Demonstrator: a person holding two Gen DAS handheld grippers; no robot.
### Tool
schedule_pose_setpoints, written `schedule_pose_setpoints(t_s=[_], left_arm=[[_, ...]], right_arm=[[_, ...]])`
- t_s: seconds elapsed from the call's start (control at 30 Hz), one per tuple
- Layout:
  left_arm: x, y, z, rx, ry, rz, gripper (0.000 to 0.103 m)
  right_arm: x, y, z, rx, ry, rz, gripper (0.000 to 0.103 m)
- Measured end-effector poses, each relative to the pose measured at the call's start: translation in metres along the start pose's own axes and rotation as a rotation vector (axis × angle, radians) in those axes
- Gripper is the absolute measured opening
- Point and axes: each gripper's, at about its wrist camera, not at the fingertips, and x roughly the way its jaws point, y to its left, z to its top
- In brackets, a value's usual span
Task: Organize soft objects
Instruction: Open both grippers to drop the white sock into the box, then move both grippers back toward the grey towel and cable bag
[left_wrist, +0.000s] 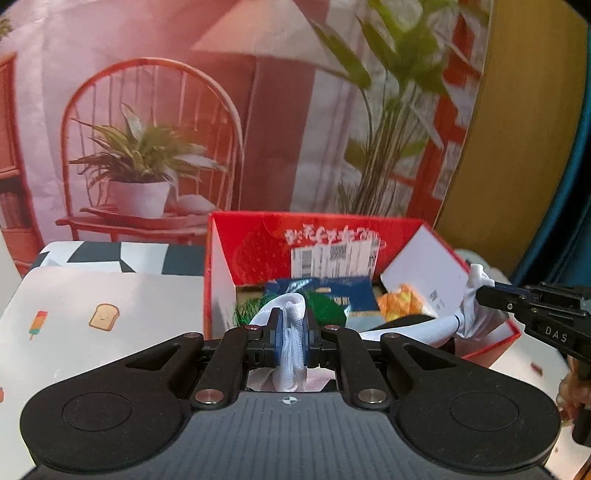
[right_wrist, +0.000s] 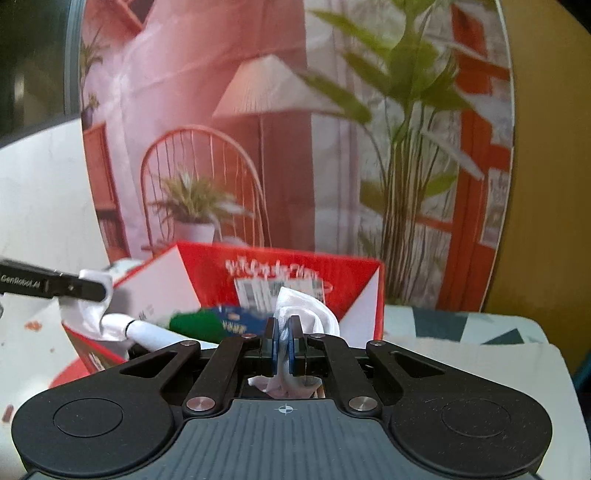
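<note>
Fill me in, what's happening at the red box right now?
A person is working two hand-held grippers over the open red box. The left hand-held gripper is shut on one end of a white sock, and the right hand-held gripper is shut on its other end, so the sock spans between them above the box. Inside lie a green item, a blue packet and something orange.
</note>
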Motion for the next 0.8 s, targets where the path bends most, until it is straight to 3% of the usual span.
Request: schedule_pose_setpoints(t_s=[0.23,0.27,0.37,0.5,0.57,0.7,0.77,0.8], left_arm=[[0.016,-0.006,-0.007,0.078,0.03,-0.007,0.014],[0.014,-0.007,-0.007,0.098,0.021,-0.004,0.02],[0.008,-0.006,-0.008,0.102,0.008,-0.012,0.052],[-0.004,-0.005,-0.008,0.084,-0.015,-0.029,0.057],[-0.014,-0.006,-0.012,0.084,-0.032,-0.035,0.063],[-0.038,-0.008,-0.025,0.088,-0.065,-0.042,0.077],[-0.048,-0.008,-0.034,0.082,-0.071,-0.043,0.081],[-0.053,-0.008,-0.038,0.077,-0.073,-0.045,0.084]], right_arm=[[0.015,-0.001,-0.01,-0.002,0.038,-0.012,0.006],[0.014,-0.002,-0.011,0.0,0.032,-0.014,0.009],[0.007,-0.001,-0.013,0.001,-0.009,-0.012,0.021],[-0.004,0.005,-0.014,0.0,-0.036,-0.009,0.033],[-0.011,0.01,-0.014,0.003,-0.046,-0.002,0.05],[-0.028,0.026,-0.021,-0.015,-0.062,0.016,0.073],[-0.036,0.034,-0.027,-0.014,-0.07,0.026,0.091],[-0.04,0.038,-0.031,-0.01,-0.073,0.033,0.094]])
